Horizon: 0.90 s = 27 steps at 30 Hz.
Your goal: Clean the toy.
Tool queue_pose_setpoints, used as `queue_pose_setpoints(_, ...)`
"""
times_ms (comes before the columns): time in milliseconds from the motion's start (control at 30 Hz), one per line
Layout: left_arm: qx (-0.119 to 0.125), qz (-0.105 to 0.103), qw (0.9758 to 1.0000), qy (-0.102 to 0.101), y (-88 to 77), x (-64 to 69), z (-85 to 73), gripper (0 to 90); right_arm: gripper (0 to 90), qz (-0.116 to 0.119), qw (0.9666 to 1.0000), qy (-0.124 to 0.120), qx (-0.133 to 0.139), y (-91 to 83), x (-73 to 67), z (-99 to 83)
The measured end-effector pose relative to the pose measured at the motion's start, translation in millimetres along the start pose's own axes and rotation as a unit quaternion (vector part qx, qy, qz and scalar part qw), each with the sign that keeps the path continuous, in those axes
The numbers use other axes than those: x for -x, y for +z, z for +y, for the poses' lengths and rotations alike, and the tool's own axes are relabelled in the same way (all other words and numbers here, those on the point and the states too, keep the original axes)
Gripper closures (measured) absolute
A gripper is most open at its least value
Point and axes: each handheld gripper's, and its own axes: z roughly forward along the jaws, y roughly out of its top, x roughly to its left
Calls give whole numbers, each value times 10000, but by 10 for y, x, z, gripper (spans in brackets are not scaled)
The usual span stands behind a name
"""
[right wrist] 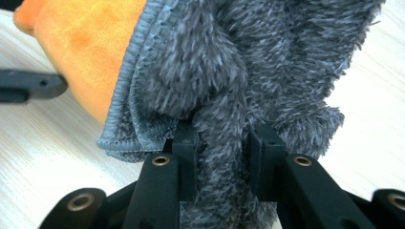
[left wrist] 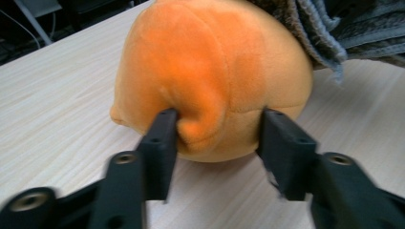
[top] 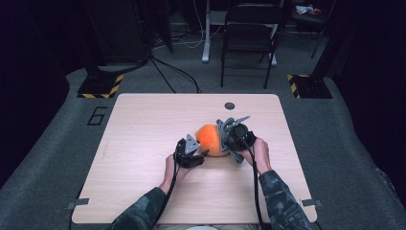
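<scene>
I take the step in hand to be pulling the grey fleecy cloth (right wrist: 248, 62) off, or working it around, the orange plush ball (left wrist: 215, 71), which sits on the wooden table (top: 143, 143) a little right of centre, between my two hands. My right gripper (right wrist: 223, 143) has its jaws clamped on a thick fold of the cloth, the pile bunched tight between the pads, and that cloth lies against the ball's right side in the high view. My left gripper (left wrist: 217, 129) stands with its jaws part open around the ball's near lower side; the left pad dents the plush and a ridge of fabric bulges beside it, while the right pad sits at the surface, so I read it as bracing the ball more than gripping it. To do this well I would firm up the left hold on that ridge before I draw with the right, or the ball will roll along with the cloth. I would pull low and level, away from the ball, watching the hemmed edge (right wrist: 122, 95) so it peels clear instead of snagging on the plush
</scene>
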Motion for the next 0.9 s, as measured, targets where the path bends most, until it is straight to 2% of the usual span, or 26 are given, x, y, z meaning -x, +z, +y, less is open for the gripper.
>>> queue_pose_setpoints(33,5,1,10000,-27,4,-8,-5,595,686,-7,10000,-20,95,12,-1,0)
queue_pose_setpoints(100,21,0,10000,-73,4,-8,-10,687,686,-17,10000,-26,59,5,3,2)
queue_pose_setpoints(233,19,-57,10000,-63,-13,-9,1,774,686,29,10000,-33,49,-18,22,5)
queue_pose_setpoints(333,25,-84,9999,-90,-34,-13,19,792,686,22,10000,13,61,-40,28,10)
queue_pose_setpoints(367,68,-144,9997,-176,-55,-12,42,794,685,28,10000,20,87,-77,40,22)
queue_pose_setpoints(467,35,-219,9995,-212,-86,-16,74,802,685,36,9999,25,114,-124,54,30)
queue_pose_setpoints(600,162,-254,9989,-350,-175,-9,143,803,685,45,9998,75,189,-218,55,53)
queue_pose_setpoints(633,190,-335,9983,-439,-216,11,175,803,685,121,9995,73,299,-287,40,80)
queue_pose_setpoints(667,190,-335,9983,-439,-216,11,175,803,685,121,9995,73,299,-287,40,80)
queue_pose_setpoints(733,191,-395,9983,-390,-221,68,194,801,685,222,9981,-12,572,-397,-57,136)
queue_pose_setpoints(767,191,-395,9983,-390,-221,68,194,801,685,222,9981,-12,572,-397,-57,136)
queue_pose_setpoints(800,153,-427,9984,-330,-209,100,194,801,685,288,9972,-108,676,-409,-156,163)
queue_pose_setpoints(833,136,-419,9986,-297,-206,113,193,799,685,348,9971,-143,668,-391,-208,172)
queue_pose_setpoints(867,136,-419,9986,-297,-206,113,193,798,685,348,9971,-143,668,-391,-208,172)
queue_pose_setpoints(900,104,-378,9989,-248,-188,118,176,797,685,219,9970,-331,665,-327,-291,182)
